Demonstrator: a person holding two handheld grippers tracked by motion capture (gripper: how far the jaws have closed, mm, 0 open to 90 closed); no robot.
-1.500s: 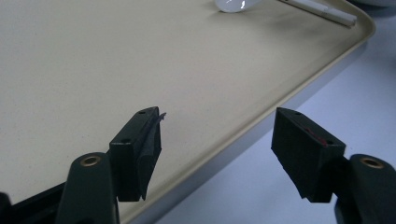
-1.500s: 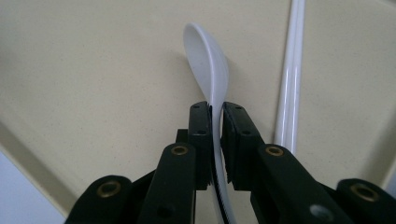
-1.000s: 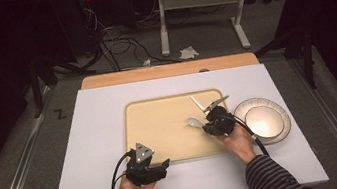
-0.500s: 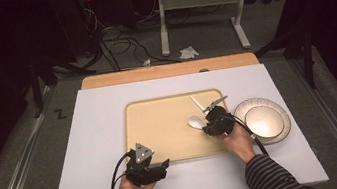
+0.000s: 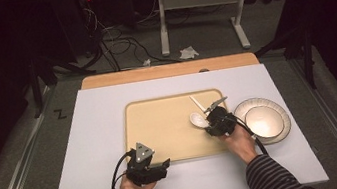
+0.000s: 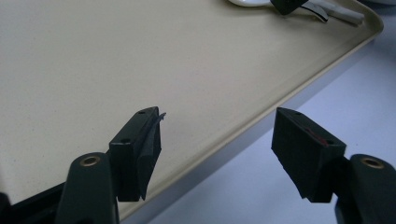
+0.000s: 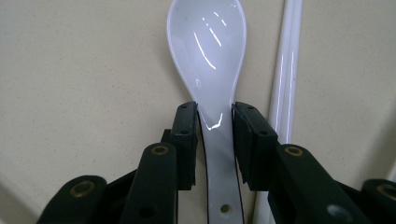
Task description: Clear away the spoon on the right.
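White spoon (image 7: 210, 60) sat clamped at its handle between the right gripper's (image 7: 215, 126) jaws; chopsticks (image 7: 285, 93) lay just beside; left gripper (image 6: 217, 144) gaped wide.

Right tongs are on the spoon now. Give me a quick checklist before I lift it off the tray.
1. Right tongs shut on the spoon handle, one jaw each side: ok.
2. Handle centred between the jaws: ok.
3. Spoon bowl holds nothing: ok.
4. White chopsticks lie close beside the spoon; whether they touch: cannot tell.
5. Left tongs open, at the tray near edge, away from the spoon: ok.
6. Plate right of the tray has nothing on it: ok.
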